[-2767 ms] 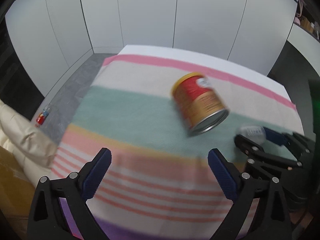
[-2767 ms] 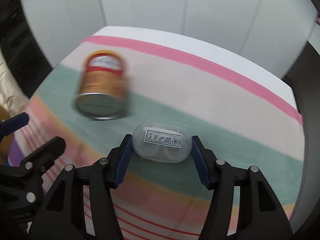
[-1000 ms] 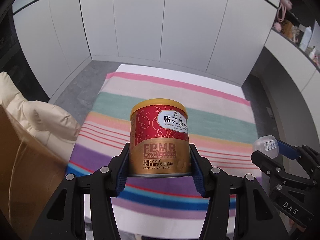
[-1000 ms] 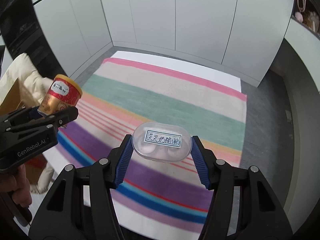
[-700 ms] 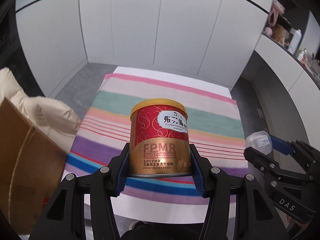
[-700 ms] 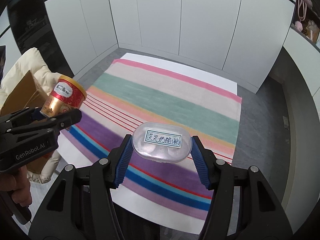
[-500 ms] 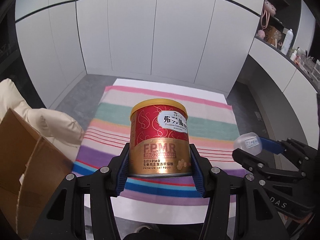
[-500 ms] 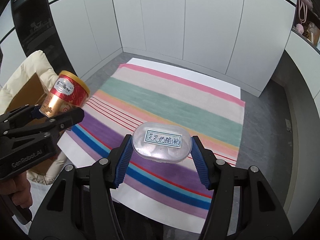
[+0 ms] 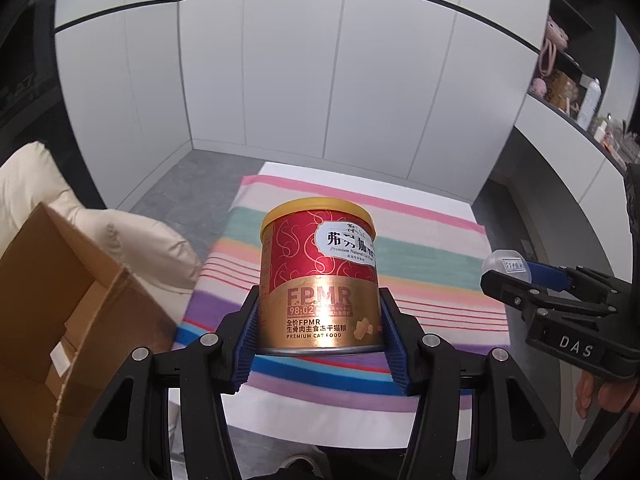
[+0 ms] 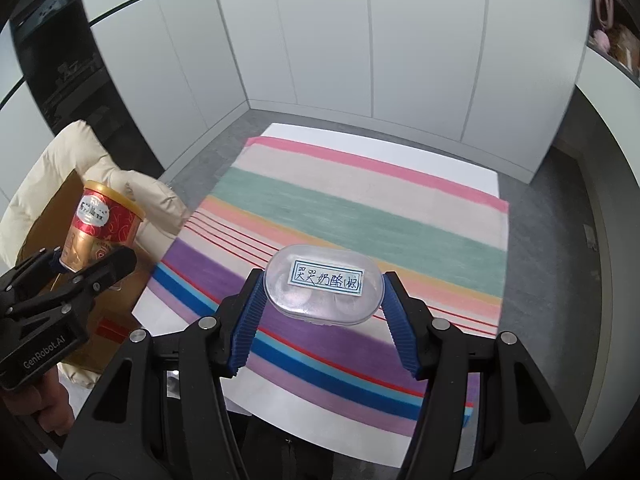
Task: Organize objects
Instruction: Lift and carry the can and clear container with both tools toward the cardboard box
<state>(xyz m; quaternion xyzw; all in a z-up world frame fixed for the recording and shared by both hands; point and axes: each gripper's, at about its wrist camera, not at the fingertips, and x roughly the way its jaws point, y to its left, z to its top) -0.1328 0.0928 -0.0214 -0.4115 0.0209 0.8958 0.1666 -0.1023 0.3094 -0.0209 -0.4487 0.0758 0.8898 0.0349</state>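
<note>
A red-and-gold can [image 9: 319, 280] marked "FPMR", "PREMIUM CAT FOOD" is clamped upright in the left gripper [image 9: 319, 340]. The right gripper [image 10: 322, 312] pinches a clear oval case [image 10: 323, 290] bearing a handwritten label, above the striped cloth [image 10: 360, 208]. A cardboard box [image 9: 60, 320] is at the left.

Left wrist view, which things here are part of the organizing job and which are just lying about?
Part of the job:
red and gold cat food can
clear labelled container
open cardboard box

Just lying about:
striped cloth
cream padded jacket
shelf clutter
</note>
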